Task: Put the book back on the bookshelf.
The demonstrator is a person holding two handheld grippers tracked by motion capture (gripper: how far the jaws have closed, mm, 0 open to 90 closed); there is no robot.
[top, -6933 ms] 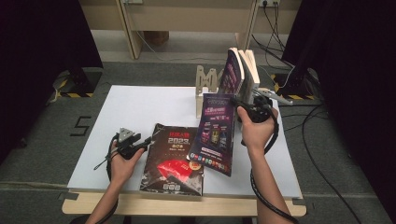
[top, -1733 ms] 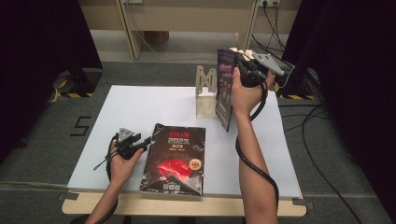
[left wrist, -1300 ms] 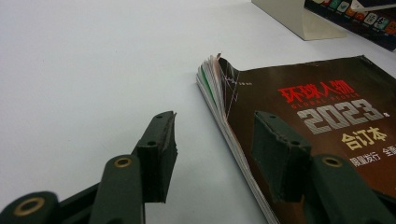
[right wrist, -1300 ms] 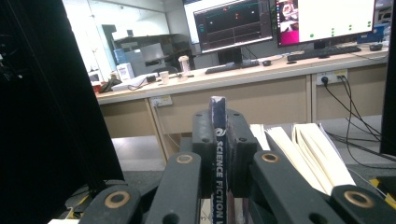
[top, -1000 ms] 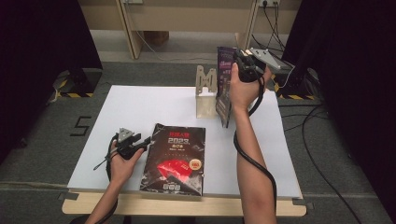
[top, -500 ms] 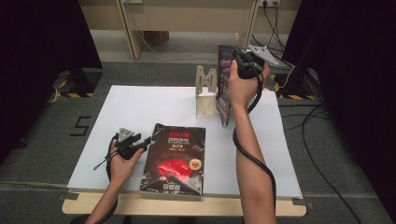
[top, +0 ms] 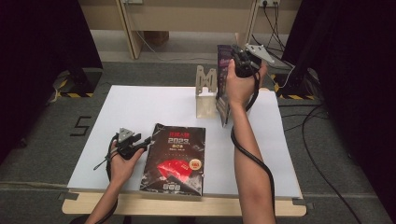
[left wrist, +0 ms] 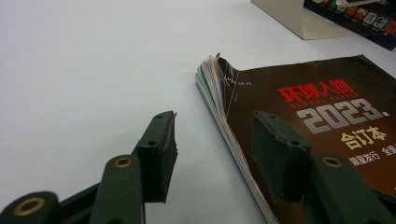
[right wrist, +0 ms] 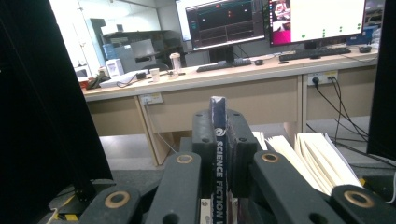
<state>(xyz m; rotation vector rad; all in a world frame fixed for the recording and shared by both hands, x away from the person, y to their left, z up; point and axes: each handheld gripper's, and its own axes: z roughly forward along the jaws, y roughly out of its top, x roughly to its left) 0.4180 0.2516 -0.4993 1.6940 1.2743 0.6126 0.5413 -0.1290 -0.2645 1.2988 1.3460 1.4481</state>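
A black magazine (top: 175,158) with red print and "2023" lies flat near the front edge of the white table (top: 140,107). My left gripper (top: 140,142) rests at its left edge. In the left gripper view that gripper (left wrist: 219,154) is open; one jaw is over the cover (left wrist: 327,116) and the other over the bare table. My right gripper (top: 240,58) holds a purple magazine (top: 223,88) upright just right of the beige bookend stand (top: 205,93). In the right gripper view the right gripper (right wrist: 218,135) is shut on its spine (right wrist: 218,158).
Fanned white pages (right wrist: 308,154) stand to the right of the held spine. Behind the table are a wooden desk (right wrist: 233,88) with monitors (right wrist: 224,23), black curtains on both sides, and cables on the floor (top: 317,140) at the right.
Earlier the right gripper held the purple magazine low over the table's right side; it has since lifted it and stood it upright beside the stand. Over the last second it barely shifted. The left gripper stayed still.
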